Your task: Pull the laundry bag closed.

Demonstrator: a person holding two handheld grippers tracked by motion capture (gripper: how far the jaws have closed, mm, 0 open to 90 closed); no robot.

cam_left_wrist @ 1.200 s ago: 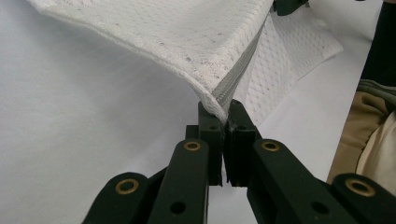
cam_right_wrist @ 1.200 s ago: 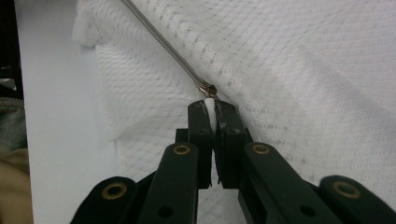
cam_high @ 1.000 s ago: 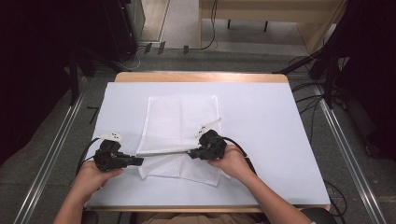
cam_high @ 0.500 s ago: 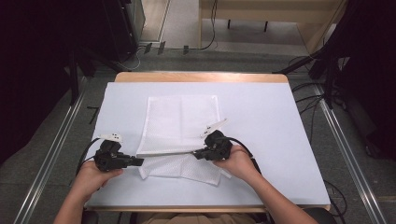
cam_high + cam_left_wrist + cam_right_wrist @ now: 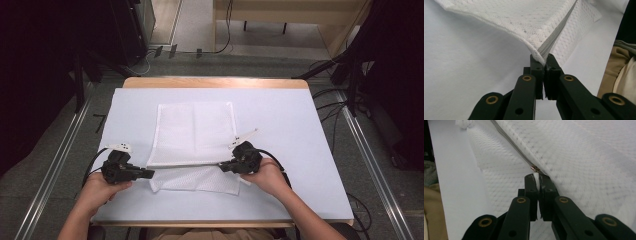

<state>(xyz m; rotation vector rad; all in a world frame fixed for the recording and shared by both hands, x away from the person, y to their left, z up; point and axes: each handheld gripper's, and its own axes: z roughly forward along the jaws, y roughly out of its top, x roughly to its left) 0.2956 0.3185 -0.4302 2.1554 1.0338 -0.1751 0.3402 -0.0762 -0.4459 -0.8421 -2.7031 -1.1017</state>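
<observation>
Near the desk's (image 5: 300, 150) front edge, the left hand-held gripper (image 5: 149, 173) pinches the mesh bag's (image 5: 195, 132) corner; the right hand-held gripper (image 5: 223, 167) clamps its zipper pull (image 5: 536, 175).

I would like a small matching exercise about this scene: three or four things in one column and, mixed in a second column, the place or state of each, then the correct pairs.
Things
1. left gripper
2. right gripper
3. mesh bag
4. table cover

States or places
A. pale blue, spread over the wooden table
B. shut on the white zipper pull
C. white, lying flat, its near part folded over
D. shut on the bag's corner at the end of the zipper

Pairs: 1-D, 2-B, 3-C, 4-A
</observation>
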